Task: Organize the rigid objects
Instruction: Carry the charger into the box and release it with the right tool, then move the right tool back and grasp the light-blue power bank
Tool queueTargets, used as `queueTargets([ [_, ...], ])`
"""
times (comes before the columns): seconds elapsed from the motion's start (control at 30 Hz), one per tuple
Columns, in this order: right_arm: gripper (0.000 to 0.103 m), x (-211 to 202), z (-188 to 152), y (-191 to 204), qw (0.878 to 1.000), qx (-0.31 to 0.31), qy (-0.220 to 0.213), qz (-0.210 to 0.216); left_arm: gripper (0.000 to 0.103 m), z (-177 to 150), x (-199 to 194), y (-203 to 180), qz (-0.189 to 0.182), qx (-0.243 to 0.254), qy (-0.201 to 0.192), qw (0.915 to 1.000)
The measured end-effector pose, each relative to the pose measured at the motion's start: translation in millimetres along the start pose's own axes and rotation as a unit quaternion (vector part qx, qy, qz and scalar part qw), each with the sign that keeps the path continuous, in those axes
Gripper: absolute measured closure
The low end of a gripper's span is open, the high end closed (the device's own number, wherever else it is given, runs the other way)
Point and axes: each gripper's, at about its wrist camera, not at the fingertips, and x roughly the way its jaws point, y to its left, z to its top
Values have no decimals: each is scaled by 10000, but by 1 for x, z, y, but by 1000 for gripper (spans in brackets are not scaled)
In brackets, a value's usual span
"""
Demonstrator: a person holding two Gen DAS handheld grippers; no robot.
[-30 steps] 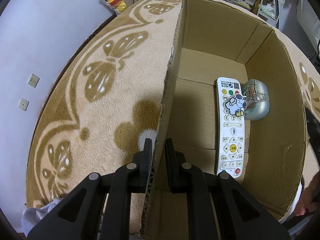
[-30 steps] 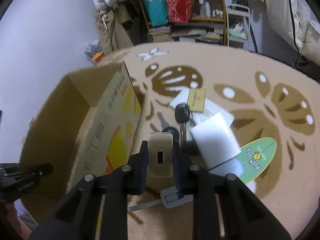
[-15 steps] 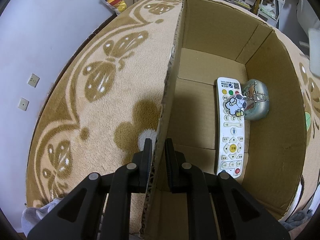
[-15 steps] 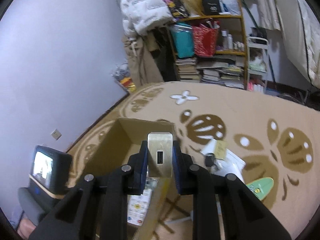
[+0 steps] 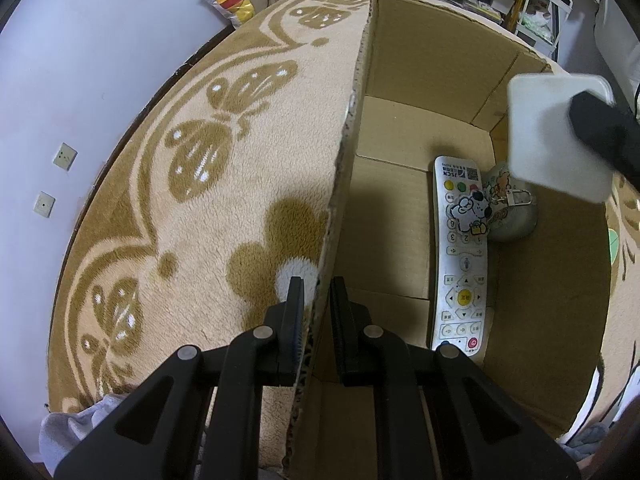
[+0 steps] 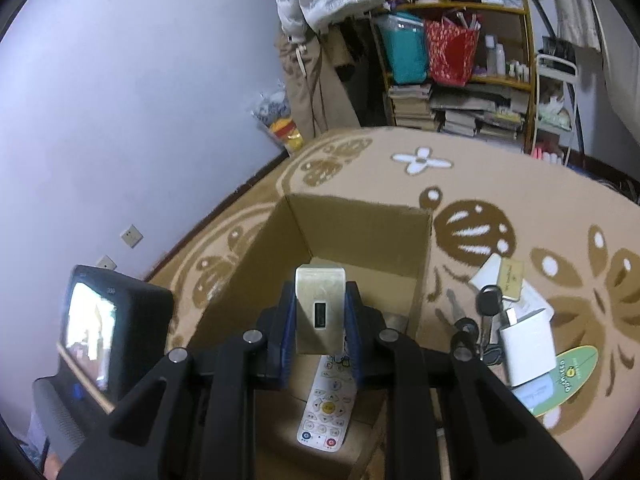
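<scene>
Right gripper (image 6: 320,320) above JSCN remote (image 5: 460,256)

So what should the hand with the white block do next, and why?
Probably lower it a little and let go. The right gripper is shut on the white power bank, which hangs above the open cardboard box. The remote already lies inside, with bare floor beside it, and the left gripper pinches the box's wall, steadying it.
</scene>
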Motion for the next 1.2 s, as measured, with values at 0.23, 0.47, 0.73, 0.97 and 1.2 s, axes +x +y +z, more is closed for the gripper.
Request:
queueTargets([
  [0.23,79,13,-8,1,9996,-43,253,-114,91,0,1,2,-22,-15,4,10000],
  [0.47,79,18,-15,-2,9990,52,425,-125,91,0,3,5,-75,-102,39,9999],
  [0.73,74,6,-14,-8,9994,170,296,-44,90,0,3,5,-71,-95,41,9999],
  [0.97,32,-27,-7,-10,9991,27,-139,-411,90,1,4,5,-44,-79,53,9999],
  [1.2,7,-44,-12,-35,9957,133,-203,-889,90,1,3,3,-29,-67,50,10000],
])
